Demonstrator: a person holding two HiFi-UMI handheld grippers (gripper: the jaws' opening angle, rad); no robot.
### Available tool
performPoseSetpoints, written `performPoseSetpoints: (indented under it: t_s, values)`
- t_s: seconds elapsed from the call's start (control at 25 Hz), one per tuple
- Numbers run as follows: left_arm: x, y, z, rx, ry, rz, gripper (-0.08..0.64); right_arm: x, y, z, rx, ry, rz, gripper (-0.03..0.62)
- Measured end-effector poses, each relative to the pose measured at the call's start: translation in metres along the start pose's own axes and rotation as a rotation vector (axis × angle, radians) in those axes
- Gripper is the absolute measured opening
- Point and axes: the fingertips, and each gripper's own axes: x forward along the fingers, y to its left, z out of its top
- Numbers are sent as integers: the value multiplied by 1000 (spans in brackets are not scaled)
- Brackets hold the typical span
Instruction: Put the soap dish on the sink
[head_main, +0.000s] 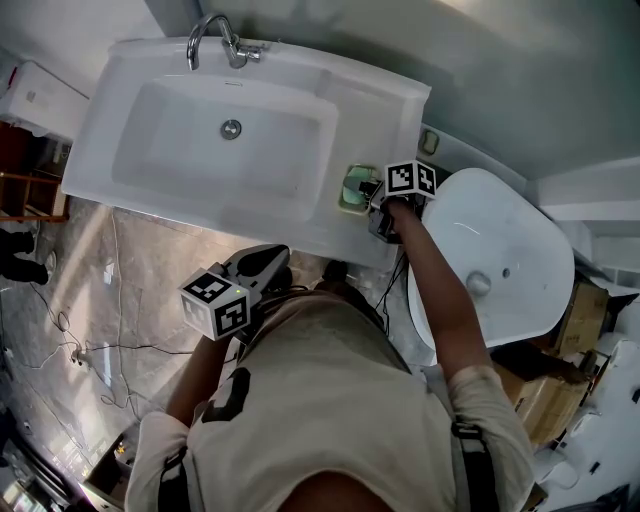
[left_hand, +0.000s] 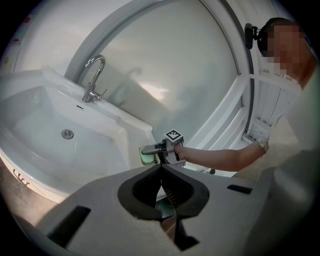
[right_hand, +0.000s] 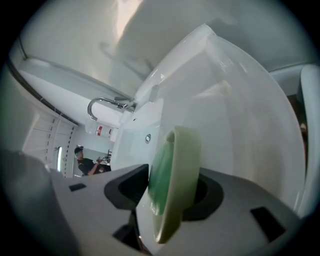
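A pale green soap dish (head_main: 355, 188) lies on the flat right ledge of the white sink (head_main: 385, 110). My right gripper (head_main: 366, 194) reaches it from the right, one jaw on each side. In the right gripper view the dish (right_hand: 176, 180) stands edge-on between the pads of that gripper (right_hand: 167, 192), both of which touch it, with the white ledge just beneath. From the left gripper view the dish (left_hand: 147, 155) shows at the ledge's near corner. My left gripper (head_main: 262, 262) hangs below the sink's front edge; its jaws (left_hand: 161, 182) are shut on nothing.
The chrome faucet (head_main: 215, 40) stands at the back of the basin, with the drain (head_main: 231, 128) in its middle. A white toilet (head_main: 500, 260) is close on the right of the sink. Cables lie on the marble floor (head_main: 110, 300) at the left.
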Motion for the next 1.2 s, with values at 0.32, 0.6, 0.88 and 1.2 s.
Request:
performPoseSetpoints:
  t_s: [0.32,0.6,0.88,1.2]
  values:
    - [1,4,1,18,8,5,19,-11,-12,6,-205,4,-206,280]
    - [3,4,-1,46,24,2,19,-22,-28,7,-260,-12,-348,360]
    - [3,4,-1,60,31,1,19,-31,-30,3,-269,-14,-386,368]
    - [4,5,-3,66,34,4,20,-34,-35,0,-270,-10,-400,374]
